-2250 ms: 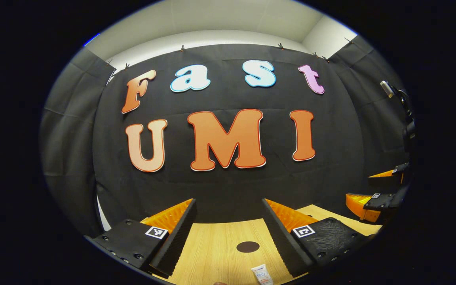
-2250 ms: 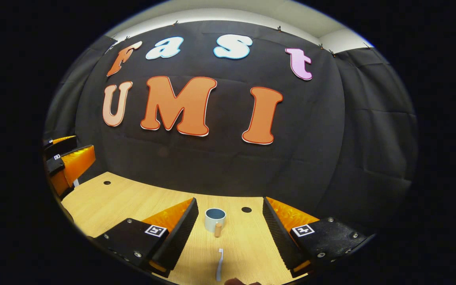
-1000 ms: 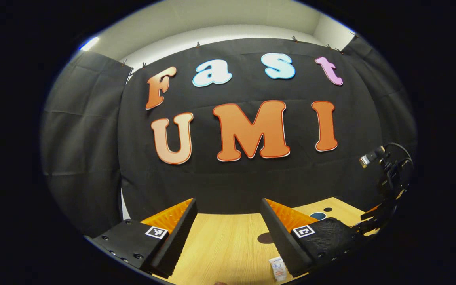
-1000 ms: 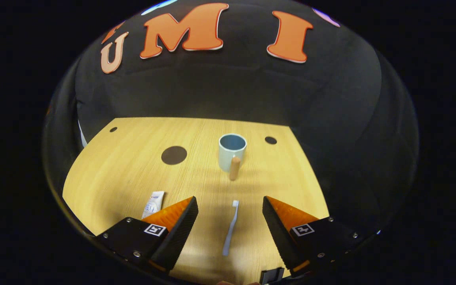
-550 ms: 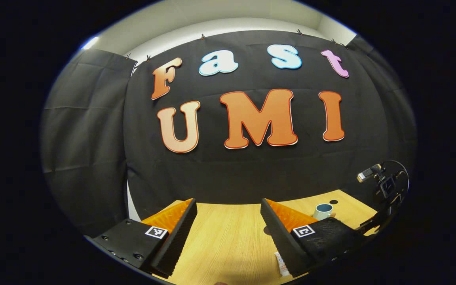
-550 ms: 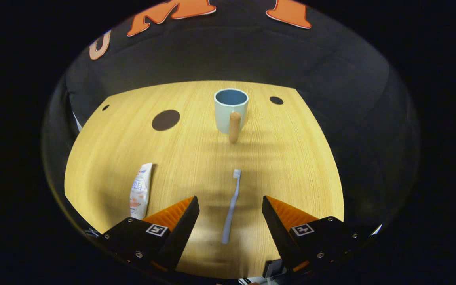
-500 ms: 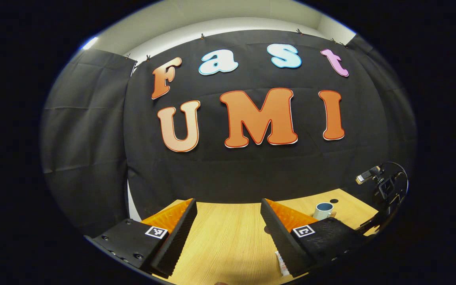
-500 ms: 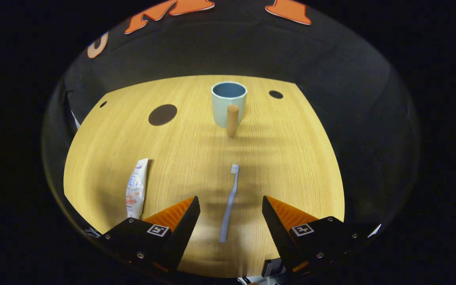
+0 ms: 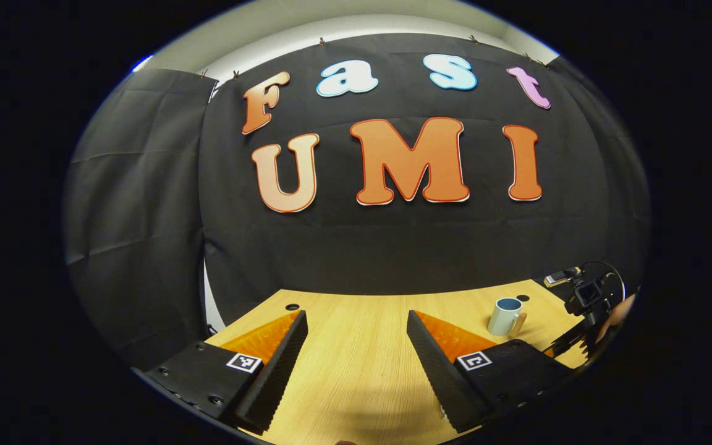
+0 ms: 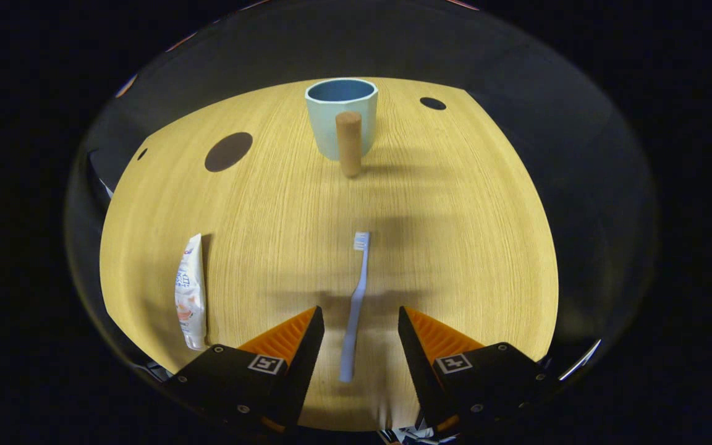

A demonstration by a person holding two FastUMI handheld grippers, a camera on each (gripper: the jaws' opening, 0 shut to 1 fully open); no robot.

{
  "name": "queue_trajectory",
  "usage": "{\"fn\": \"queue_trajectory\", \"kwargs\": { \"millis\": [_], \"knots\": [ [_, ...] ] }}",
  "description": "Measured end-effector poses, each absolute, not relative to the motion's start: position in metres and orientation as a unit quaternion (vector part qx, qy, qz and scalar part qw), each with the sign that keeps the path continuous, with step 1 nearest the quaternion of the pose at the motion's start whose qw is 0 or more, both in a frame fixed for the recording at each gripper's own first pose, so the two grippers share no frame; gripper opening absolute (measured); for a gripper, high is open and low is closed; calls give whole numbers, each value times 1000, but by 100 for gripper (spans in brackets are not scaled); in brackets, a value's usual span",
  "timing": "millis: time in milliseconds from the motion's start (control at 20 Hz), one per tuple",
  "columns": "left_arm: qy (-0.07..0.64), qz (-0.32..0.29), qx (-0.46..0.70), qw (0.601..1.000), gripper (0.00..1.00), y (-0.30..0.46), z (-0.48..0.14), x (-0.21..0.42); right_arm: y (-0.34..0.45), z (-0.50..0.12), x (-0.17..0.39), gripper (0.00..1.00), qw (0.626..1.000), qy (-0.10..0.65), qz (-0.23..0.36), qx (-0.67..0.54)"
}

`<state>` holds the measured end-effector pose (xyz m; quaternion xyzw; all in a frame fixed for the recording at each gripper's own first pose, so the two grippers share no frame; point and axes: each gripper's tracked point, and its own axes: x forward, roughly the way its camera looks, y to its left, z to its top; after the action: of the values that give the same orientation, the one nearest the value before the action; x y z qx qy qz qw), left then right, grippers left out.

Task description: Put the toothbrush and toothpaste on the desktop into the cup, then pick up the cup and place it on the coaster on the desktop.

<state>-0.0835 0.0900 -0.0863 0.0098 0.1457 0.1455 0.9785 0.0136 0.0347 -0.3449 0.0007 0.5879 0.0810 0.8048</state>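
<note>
R gripper (image 10: pixel 356 330) jaws apart, straddling brush (image 10: pixel 355 303) handle, not touching; bristles point to 12. Cup (image 10: pixel 340 123) at 12 on desk (image 10: pixel 455 247), handle toward cam. Paste (image 10: pixel 190 292) flat at 9. Coaster (image 10: pixel 228 151) at 11. L gripper (image 9: pixel 356 343) wide, nothing between, over bare desk; cup at its 3.

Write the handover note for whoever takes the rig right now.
Right gripper: jaws open, straddling the toothbrush handle, not yet closed on it.
Left gripper: jaws open, empty, above the desktop.
Toothpaste lies flat to the toothbrush's left. Cup stands empty, farther back. Coaster, the dark disc left of the cup, is bare.
Done: nothing.
Left: toothbrush and toothpaste into the cup, then the cup onto the coaster.
</note>
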Motion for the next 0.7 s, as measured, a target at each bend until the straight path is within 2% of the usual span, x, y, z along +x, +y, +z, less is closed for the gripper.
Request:
{"fn": "queue_trajectory", "kwargs": {
  "millis": [150,250,350,550,600,700],
  "knots": [
    [158,151,10,976,98,90,-90,-88,37,-355,14,66,791,605,85,-7],
    [165,157,12,974,98,89,-93,-94,40,-364,12,56,780,621,81,-1],
    [172,165,16,971,98,89,-95,-97,45,-369,10,53,768,635,78,13],
    [192,178,18,965,99,82,-100,-103,44,-381,3,34,748,661,59,26],
    [200,178,15,963,99,79,-104,-103,42,-382,4,25,747,663,46,31],
    [217,176,7,960,99,72,-110,-101,41,-383,4,18,743,667,40,30]
  ]
}}
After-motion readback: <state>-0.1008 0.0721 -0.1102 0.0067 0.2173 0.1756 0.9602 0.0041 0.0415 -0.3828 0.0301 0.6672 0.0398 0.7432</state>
